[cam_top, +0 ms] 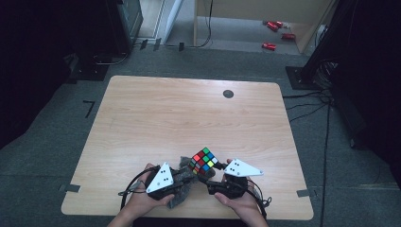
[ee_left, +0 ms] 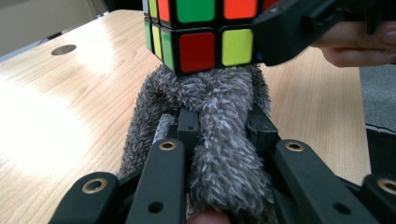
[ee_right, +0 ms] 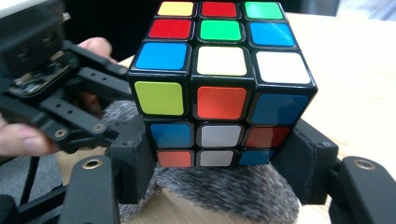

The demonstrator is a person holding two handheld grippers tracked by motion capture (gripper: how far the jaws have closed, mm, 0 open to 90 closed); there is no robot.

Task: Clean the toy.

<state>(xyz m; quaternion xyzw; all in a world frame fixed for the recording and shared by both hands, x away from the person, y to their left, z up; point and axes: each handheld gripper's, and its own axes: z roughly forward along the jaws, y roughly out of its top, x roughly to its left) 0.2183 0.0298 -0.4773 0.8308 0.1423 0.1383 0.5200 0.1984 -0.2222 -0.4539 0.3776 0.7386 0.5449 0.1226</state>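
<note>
A scrambled Rubik's cube [cam_top: 203, 161] is held just above the table's near edge, with my right gripper [cam_top: 213, 169] shut on its lower layer. In the right gripper view the pads [ee_right: 137, 158] press on both sides of the cube [ee_right: 219, 84]. My left gripper [cam_top: 185, 176] is shut on a grey fluffy cloth [cam_top: 188, 183]. In the left gripper view, the cloth [ee_left: 219, 140] is bunched between the jaws, and its far end touches the underside of the cube [ee_left: 196, 32]. The cloth [ee_right: 224, 191] also lies under the cube in the right gripper view, with the left gripper [ee_right: 70, 112] close by.
The wooden table [cam_top: 189, 113] has a dark round grommet [cam_top: 228, 93] at the far right. Dark stands and cables line both sides on the carpet. Small red objects [cam_top: 276, 33] lie on the floor beyond the table.
</note>
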